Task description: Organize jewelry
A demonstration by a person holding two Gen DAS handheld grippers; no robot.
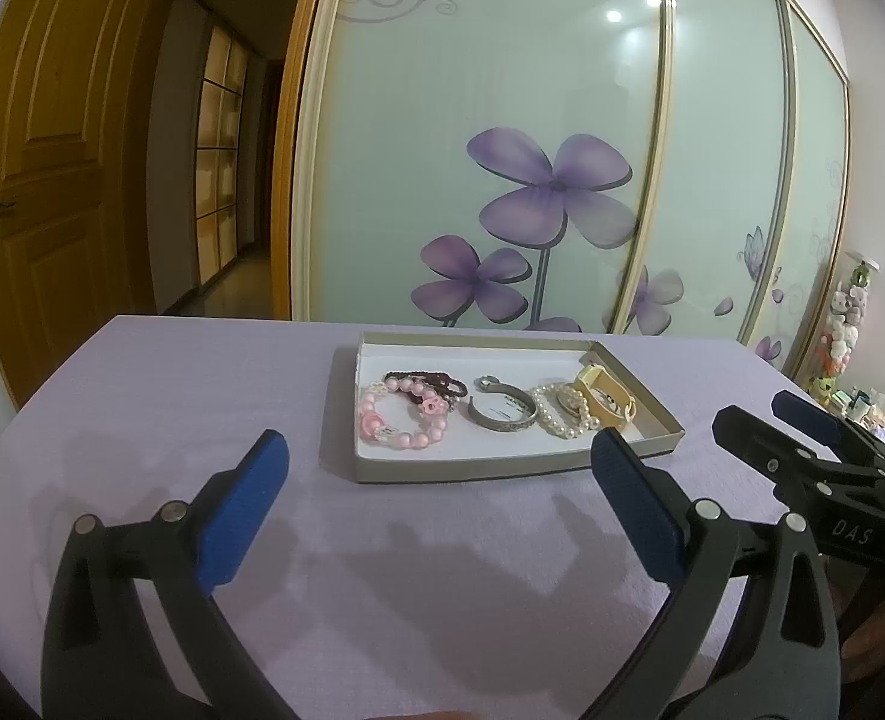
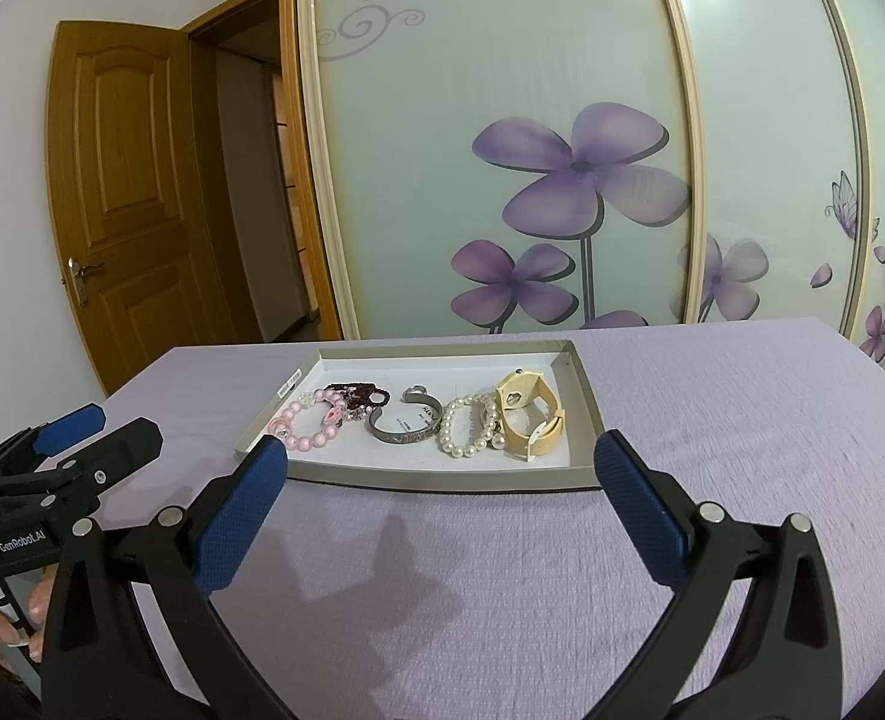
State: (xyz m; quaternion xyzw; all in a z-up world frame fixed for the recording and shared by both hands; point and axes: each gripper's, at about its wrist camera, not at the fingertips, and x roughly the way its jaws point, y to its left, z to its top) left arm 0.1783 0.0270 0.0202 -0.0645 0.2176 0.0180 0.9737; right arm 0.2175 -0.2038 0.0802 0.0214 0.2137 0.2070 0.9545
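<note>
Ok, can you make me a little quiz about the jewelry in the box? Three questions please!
1. True or false: the left tool holds a bracelet.
2. What lies at the right end of the shallow box? A) pink bead bracelet B) cream watch C) silver cuff
3. What color is the tablecloth?

Key:
1. False; both tools are open and empty.
2. B, the cream watch.
3. Light purple.

Ahead of the wide-spread jaws sits one shallow grey cardboard tray (image 2: 586, 402) holding five pieces: one pink bead bracelet (image 2: 310, 423), one dark maroon bead bracelet (image 2: 358, 393), one grey metal cuff bangle (image 2: 406, 429), one white pearl bracelet (image 2: 466, 426), one cream wristwatch (image 2: 529, 414).
</note>
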